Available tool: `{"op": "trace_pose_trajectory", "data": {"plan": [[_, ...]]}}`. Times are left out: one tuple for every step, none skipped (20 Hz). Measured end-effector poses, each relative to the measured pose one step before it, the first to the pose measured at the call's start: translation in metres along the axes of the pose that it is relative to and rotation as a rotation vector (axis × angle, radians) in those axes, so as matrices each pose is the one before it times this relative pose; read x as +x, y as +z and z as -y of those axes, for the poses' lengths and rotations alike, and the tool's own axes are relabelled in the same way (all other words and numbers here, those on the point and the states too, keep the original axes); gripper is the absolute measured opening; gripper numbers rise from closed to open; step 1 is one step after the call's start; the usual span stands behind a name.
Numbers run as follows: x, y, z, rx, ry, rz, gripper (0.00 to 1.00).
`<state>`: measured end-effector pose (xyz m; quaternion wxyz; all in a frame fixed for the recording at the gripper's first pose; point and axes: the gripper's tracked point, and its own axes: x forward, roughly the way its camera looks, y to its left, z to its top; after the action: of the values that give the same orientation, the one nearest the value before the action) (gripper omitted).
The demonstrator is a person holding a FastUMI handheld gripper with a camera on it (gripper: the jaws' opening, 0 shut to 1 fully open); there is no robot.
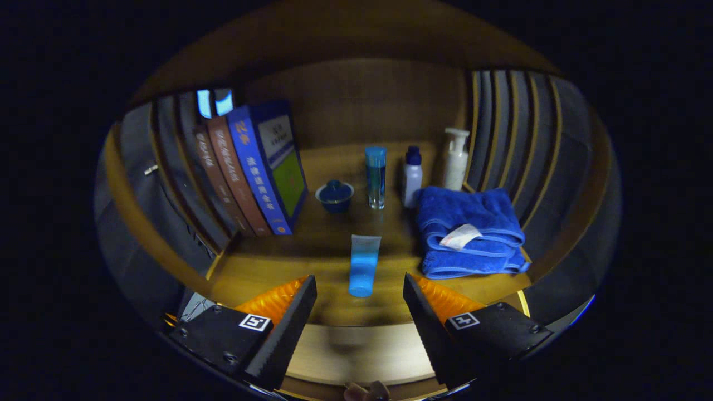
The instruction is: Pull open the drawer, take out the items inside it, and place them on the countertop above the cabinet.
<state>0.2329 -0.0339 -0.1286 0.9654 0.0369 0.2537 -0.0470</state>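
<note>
Gripper [360,295] held with its two serrated fingers spread wide apart, gripping nothing. Just ahead of them, in line with the gap, a translucent blue squeeze tube [364,265] lies flat on the wooden counter [250,273], broad crimped end pointing away, rounded cap end nearest the fingers; not touched by either finger. Counter surface smooth, warm-toned wood with a pale front edge. Beyond the tube, a small round dark-blue lidded dish [335,195], then a tall slim clear bottle with a blue cap [376,176], a short white bottle with a dark-blue cap [412,176], and a white pump bottle [455,158], all upright in a loose row. To the right of the tube, a folded blue terry towel [468,231], soft and thick, with a white tag on top. To the left, a row of upright books [250,172], brown and blue spines leaning slightly. Slatted dark panels flank both sides. Drawer cannot be made out.
</note>
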Motion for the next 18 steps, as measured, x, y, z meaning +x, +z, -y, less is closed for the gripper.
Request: {"op": "trace_pose_trajectory", "data": {"plan": [[-0.01736, 0.00259, -0.00097, -0.00803, 0.00651, 0.05471, 1.00], [-0.01684, 0.00293, -0.00107, -0.00813, 0.00630, 0.05553, 1.00], [-0.01494, 0.00254, 0.00079, -0.00869, -0.00103, 0.05291, 1.00], [-0.01675, 0.00242, 0.00003, -0.00691, 0.00238, 0.04369, 1.00], [-0.01861, 0.00123, -0.00035, -0.00362, 0.00424, 0.02906, 1.00], [-0.01608, 0.00022, -0.00088, 0.00310, 0.00667, 0.02506, 1.00], [-0.01288, -0.00202, -0.00197, 0.00600, 0.01282, 0.01963, 1.00], [-0.01335, -0.00324, -0.00084, 0.00875, 0.01276, 0.02000, 1.00], [-0.01166, -0.00428, 0.00020, 0.00909, 0.01041, 0.02048, 1.00], [-0.01118, -0.00498, 0.00075, 0.00518, 0.00404, 0.01742, 1.00], [-0.00918, -0.00598, 0.00130, 0.00514, 0.00500, 0.01567, 1.00], [-0.00867, -0.00854, 0.00057, 0.00285, 0.00339, 0.00946, 1.00], [-0.00830, -0.01072, 0.00204, -0.00202, -0.00438, 0.00568, 1.00], [-0.00849, -0.01369, 0.00274, -0.00040, -0.00539, -0.00508, 1.00], [-0.00657, -0.01524, 0.00123, 0.00285, -0.00229, -0.01332, 1.00], [-0.00616, -0.01628, 0.00044, 0.00309, -0.00392, -0.01986, 1.00], [-0.00559, -0.01770, 0.00065, 0.00242, -0.00723, -0.02143, 1.00], [-0.00081, -0.01677, 0.00095, 0.00209, -0.00633, -0.02512, 1.00]]}}
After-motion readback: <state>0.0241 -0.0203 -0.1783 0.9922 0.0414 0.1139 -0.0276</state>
